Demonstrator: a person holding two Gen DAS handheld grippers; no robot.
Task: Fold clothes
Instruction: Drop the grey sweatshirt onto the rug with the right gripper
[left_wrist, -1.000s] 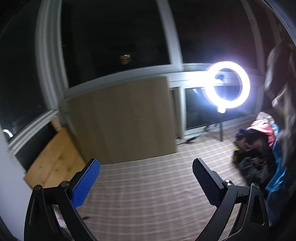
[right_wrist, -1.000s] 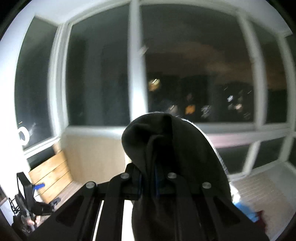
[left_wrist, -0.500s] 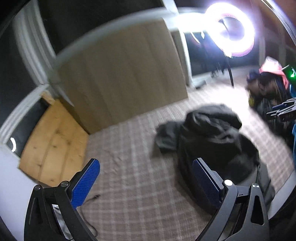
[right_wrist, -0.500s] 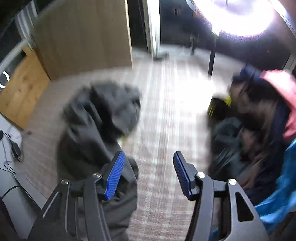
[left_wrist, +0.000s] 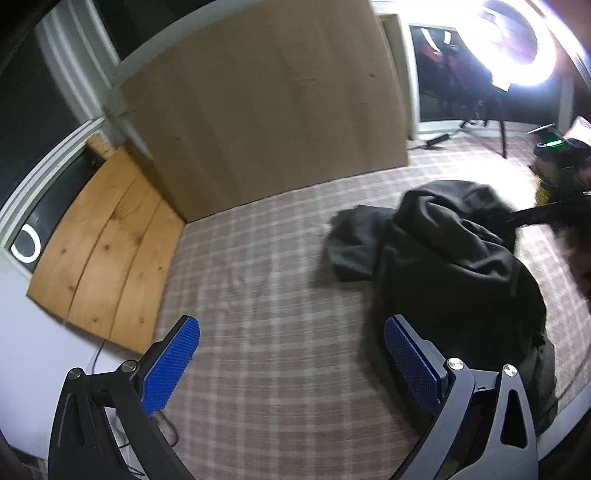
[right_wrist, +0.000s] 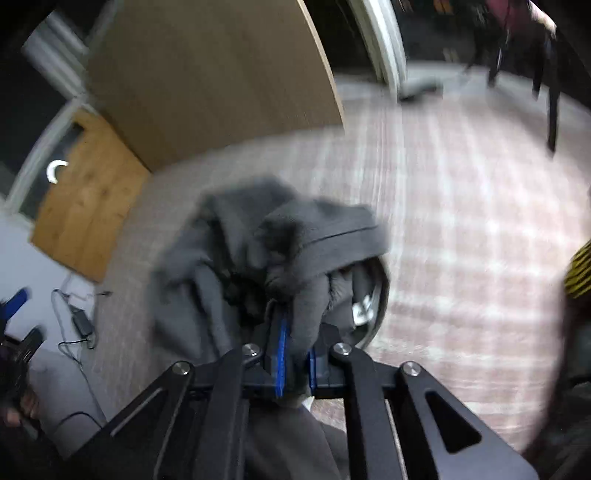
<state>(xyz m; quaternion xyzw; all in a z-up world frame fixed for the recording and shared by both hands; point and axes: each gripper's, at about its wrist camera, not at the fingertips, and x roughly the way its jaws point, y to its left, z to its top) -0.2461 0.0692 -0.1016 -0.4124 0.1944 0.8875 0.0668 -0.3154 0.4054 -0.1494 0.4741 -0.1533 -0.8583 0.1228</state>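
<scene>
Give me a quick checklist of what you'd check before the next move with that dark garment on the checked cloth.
1. Right gripper has a firm hold on the dark garment: ok, it is shut on a bunch of fabric.
2. Left gripper free to take a second hold: ok, open and holding nothing.
3. Garment lying flat: not ok, it sits in a crumpled heap.
4. Bare room on the checked cloth beside the heap: ok.
5. Only one layer pinched: cannot tell, the folds hide it.
6. Which part is held, hem or hood: cannot tell, the view is blurred.
</scene>
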